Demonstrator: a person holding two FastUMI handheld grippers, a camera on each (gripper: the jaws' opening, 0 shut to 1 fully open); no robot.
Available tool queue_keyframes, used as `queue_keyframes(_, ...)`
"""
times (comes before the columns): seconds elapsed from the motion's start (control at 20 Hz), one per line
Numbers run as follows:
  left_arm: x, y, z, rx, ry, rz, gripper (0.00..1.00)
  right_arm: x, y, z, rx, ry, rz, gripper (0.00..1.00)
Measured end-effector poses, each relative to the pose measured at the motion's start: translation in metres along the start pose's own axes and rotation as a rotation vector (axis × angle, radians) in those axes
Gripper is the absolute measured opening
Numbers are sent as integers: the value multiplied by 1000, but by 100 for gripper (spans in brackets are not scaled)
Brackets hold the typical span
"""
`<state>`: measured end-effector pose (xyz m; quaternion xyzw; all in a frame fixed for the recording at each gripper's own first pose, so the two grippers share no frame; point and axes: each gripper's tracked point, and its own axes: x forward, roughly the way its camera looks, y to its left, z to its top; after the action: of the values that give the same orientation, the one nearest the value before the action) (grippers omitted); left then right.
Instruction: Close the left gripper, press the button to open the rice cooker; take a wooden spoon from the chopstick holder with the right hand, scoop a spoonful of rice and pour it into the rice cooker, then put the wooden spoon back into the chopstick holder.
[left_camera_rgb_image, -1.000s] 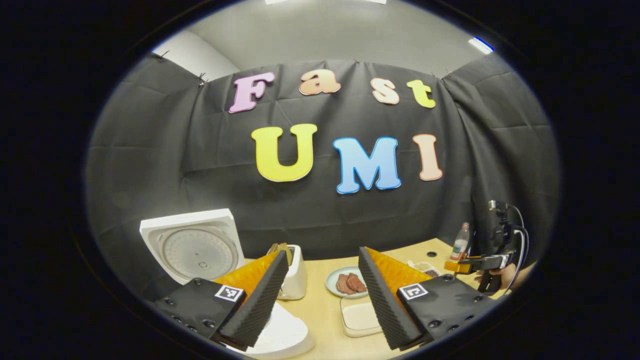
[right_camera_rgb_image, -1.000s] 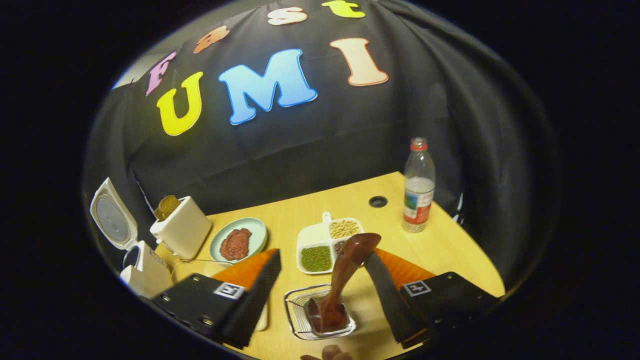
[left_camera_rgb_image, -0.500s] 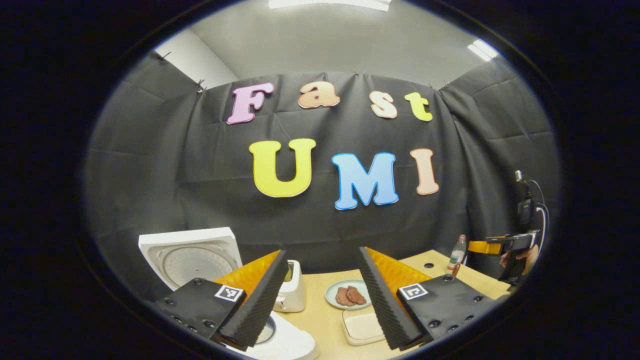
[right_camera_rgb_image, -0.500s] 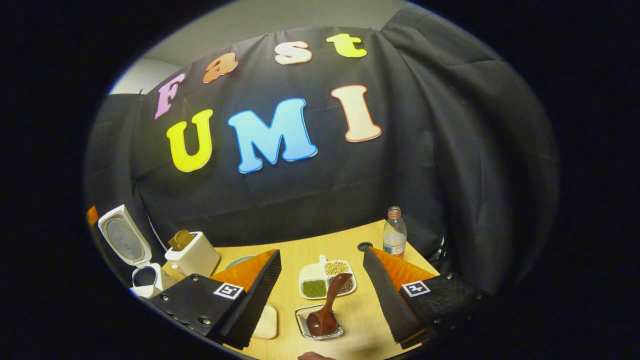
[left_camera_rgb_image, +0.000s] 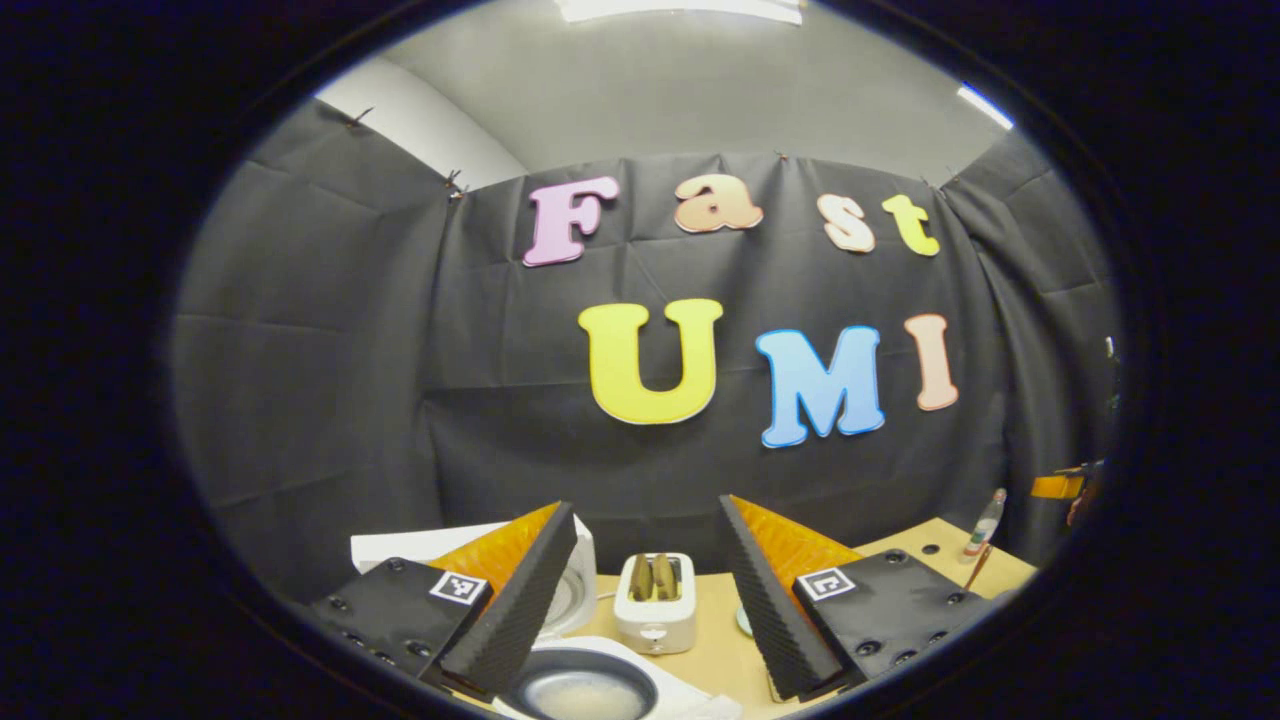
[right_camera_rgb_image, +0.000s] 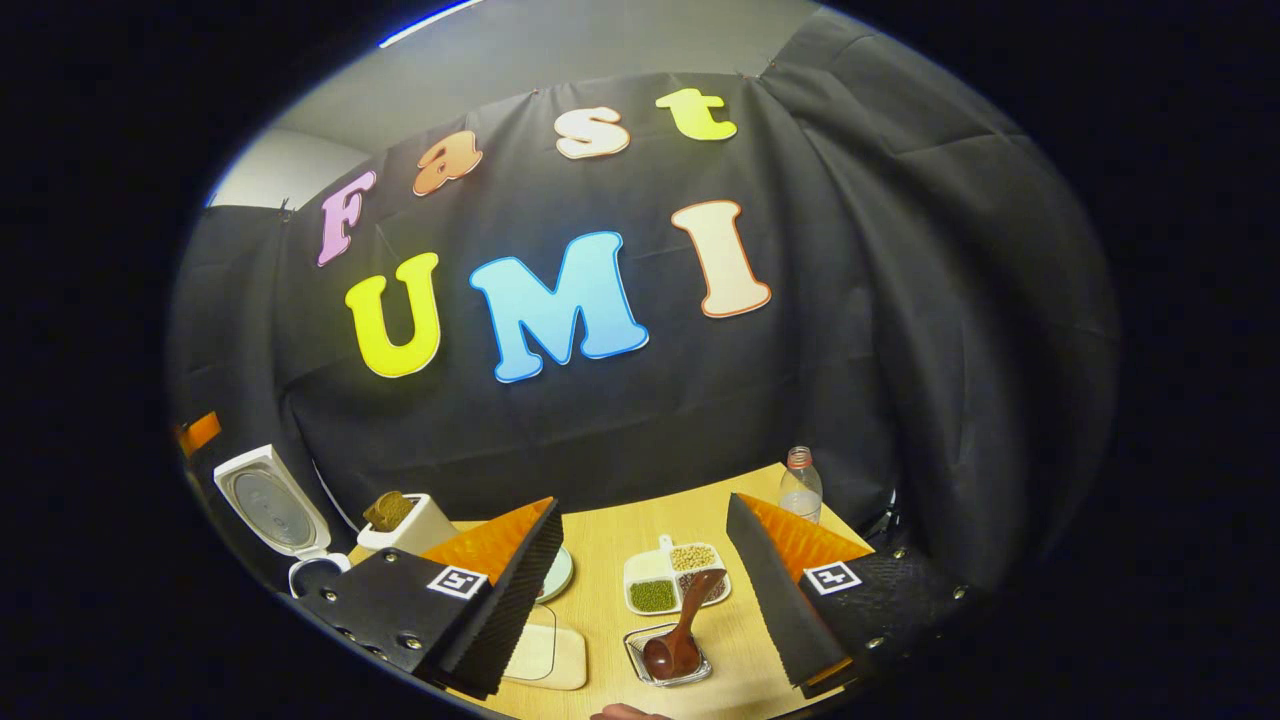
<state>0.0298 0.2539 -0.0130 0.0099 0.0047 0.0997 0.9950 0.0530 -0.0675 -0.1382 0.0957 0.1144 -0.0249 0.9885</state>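
Wooden and dark brown, the spoon (right_camera_rgb_image: 680, 630) stands tilted in a small clear ribbed holder (right_camera_rgb_image: 668, 660) on the pale tabletop (right_camera_rgb_image: 620, 540) near the right claw (right_camera_rgb_image: 640, 590), its rounded bowl end down and its handle leaning away to the right. That claw is held above it with its ridged fingers (right_camera_rgb_image: 520, 590) wide apart and nothing between them. Just beyond the spoon sits a white divided dish (right_camera_rgb_image: 672, 580) with green beans, pale beans and darker ones in separate compartments. Farther off to the right stands a clear plastic bottle (right_camera_rgb_image: 800, 488). At far left the white rice cooker (right_camera_rgb_image: 275, 515) has its round-ribbed lid tipped up, and a white toaster (right_camera_rgb_image: 410, 520) with brown bread in it stands beside it. A pale flat board (right_camera_rgb_image: 545, 655) lies near the left finger.

From the left gripper view, the left claw (left_camera_rgb_image: 645, 600) also has its fingers (left_camera_rgb_image: 515, 605) spread, gripping nothing. Below them the cooker's round inner pot (left_camera_rgb_image: 585, 692) lies open with pale rice (left_camera_rgb_image: 585, 700) inside, and the toaster stands just beyond it.
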Motion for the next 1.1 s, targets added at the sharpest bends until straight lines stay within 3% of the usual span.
queue_keyframes(0.45,77,141,-27,-114,70,217,97,-3,-2,-4,-18,18,-30,99)
queue_keyframes(0.6,87,155,-38,-195,85,227,99,-3,-5,-7,-17,39,-44,99)
queue_keyframes(1.1,119,178,-90,-149,234,307,96,-1,7,-16,3,91,-14,100)
